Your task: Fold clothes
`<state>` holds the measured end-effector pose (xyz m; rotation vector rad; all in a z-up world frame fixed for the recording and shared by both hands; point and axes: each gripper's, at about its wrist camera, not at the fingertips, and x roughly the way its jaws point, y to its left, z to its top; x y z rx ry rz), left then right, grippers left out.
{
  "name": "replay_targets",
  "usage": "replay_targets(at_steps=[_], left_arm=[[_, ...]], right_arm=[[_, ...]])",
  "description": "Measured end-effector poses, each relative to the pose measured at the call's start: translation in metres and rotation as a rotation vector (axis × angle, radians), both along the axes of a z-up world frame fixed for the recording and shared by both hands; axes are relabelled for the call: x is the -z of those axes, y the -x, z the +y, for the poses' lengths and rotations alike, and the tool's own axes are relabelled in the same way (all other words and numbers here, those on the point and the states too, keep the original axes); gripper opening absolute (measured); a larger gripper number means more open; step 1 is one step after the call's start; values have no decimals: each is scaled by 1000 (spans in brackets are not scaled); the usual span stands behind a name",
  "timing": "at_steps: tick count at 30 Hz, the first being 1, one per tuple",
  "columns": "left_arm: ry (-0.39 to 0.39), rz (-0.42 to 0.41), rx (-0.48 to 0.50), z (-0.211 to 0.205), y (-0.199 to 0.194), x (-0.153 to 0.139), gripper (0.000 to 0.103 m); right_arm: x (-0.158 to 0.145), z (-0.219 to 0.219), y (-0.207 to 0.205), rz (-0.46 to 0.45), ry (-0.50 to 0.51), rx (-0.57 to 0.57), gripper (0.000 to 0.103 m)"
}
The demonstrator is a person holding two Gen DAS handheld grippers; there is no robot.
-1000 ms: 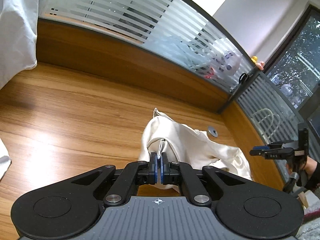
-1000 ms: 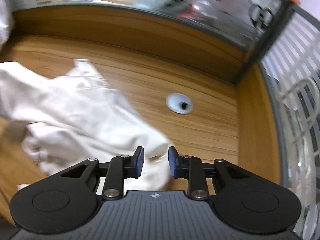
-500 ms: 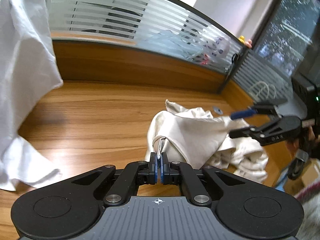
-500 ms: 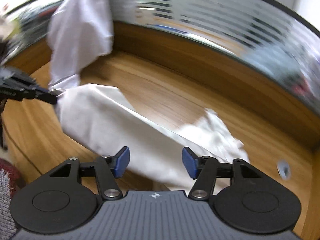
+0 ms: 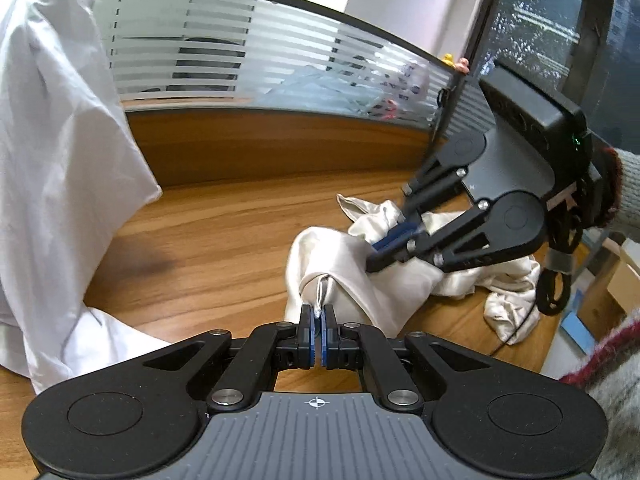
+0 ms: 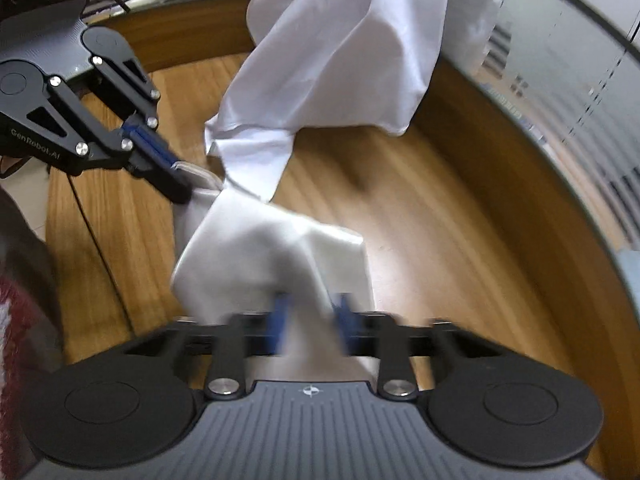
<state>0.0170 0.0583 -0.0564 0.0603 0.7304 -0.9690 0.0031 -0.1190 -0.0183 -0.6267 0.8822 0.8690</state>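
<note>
Pinching cream garment (image 5: 360, 276) edge: left gripper (image 5: 319, 320) clamped; right gripper (image 6: 310, 320) just closing on same cloth.

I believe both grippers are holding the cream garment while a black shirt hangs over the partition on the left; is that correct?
Not quite: the hanging shirt is white, not black, as the left wrist view shows. The rest holds: the left gripper pinches an edge of the cream garment, and the right gripper has just been closing on it too.
</note>
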Motion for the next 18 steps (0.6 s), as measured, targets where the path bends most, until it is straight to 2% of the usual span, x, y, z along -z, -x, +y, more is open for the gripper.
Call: replay_targets(at_steps=[2, 7, 11, 15, 18], left_arm=[[16, 10, -27, 8, -4, 3, 5], [70, 78, -98, 31, -14, 15, 5], [59, 143, -148, 42, -26, 29, 5], [10, 177, -157, 50, -32, 45, 5], [-19, 161, -160, 54, -31, 50, 5]], right_arm=[[-1, 2, 0, -3, -3, 44, 0], [-7, -21, 0, -36, 5, 267, 0], [-4, -39, 8, -10, 1, 411, 0], [8, -50, 25, 66, -35, 480, 0], [22, -45, 39, 90, -3, 476, 0]])
